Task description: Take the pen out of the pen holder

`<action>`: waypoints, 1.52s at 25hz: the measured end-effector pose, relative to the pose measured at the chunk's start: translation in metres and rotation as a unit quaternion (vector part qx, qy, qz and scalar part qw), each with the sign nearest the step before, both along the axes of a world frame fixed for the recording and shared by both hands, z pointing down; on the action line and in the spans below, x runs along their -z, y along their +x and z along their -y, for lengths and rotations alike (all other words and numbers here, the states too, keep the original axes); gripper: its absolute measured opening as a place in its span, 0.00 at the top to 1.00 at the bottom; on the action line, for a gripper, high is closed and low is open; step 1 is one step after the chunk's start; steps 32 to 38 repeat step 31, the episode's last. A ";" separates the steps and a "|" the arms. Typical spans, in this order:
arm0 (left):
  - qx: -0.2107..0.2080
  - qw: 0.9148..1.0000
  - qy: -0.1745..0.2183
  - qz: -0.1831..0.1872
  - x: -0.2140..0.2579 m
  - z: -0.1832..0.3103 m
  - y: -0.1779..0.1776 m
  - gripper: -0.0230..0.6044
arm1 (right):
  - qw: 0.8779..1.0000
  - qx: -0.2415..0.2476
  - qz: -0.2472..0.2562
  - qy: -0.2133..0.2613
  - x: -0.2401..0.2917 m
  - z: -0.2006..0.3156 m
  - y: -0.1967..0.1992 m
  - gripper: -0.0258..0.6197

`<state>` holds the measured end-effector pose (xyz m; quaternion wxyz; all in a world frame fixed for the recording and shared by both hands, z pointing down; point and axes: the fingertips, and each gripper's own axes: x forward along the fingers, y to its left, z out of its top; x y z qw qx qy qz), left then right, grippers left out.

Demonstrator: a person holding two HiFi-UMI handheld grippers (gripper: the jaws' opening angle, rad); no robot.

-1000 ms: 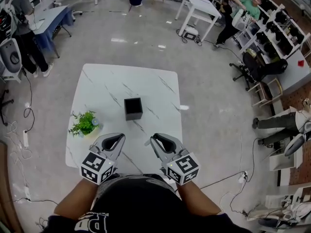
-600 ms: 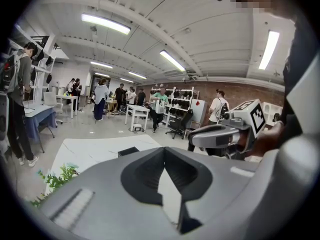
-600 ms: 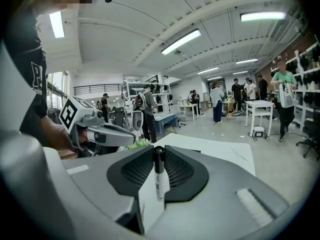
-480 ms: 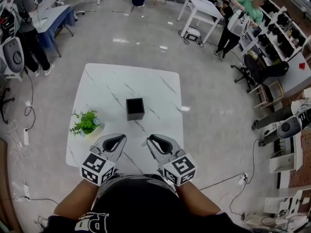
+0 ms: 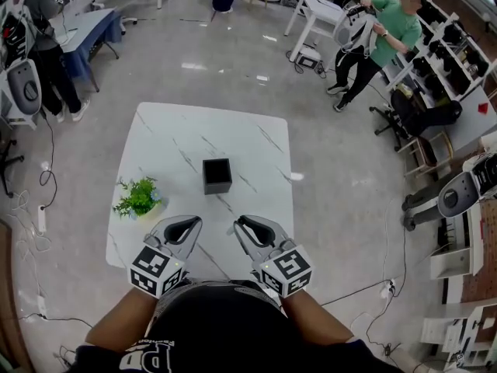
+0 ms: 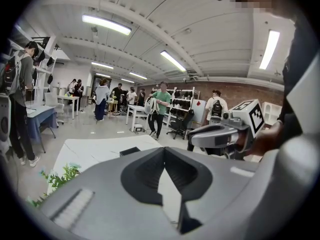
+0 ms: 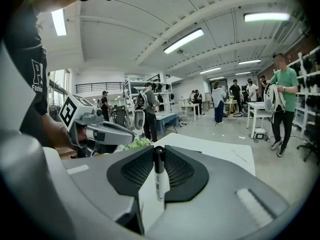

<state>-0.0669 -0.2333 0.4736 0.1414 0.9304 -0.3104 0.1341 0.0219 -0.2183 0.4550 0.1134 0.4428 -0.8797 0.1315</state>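
Small green leafy plant [image 5: 137, 196] sits nr the left edge of the white marble tabletop [image 5: 178, 138]. Left gripper [image 5: 186, 222] hangs over the near edge, jaws closed tip to tip w/ nothing between them. Black square pen holder [image 5: 217, 175] stands mid-tabletop, well apart from both grippers. Right gripper [image 5: 247, 224], also at the near edge, is clamped on a white pen with black cap [image 7: 159, 176], cap end at the jaw tips.

The right tongs [image 5: 245, 226] edged left; the person in green [image 5: 387, 33] stepped nearer.
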 end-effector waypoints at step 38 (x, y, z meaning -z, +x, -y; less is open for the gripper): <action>0.003 1.000 0.001 -0.004 0.000 -0.001 0.002 0.87 | 1.000 0.014 0.000 -0.008 -0.005 -0.003 -0.006 0.86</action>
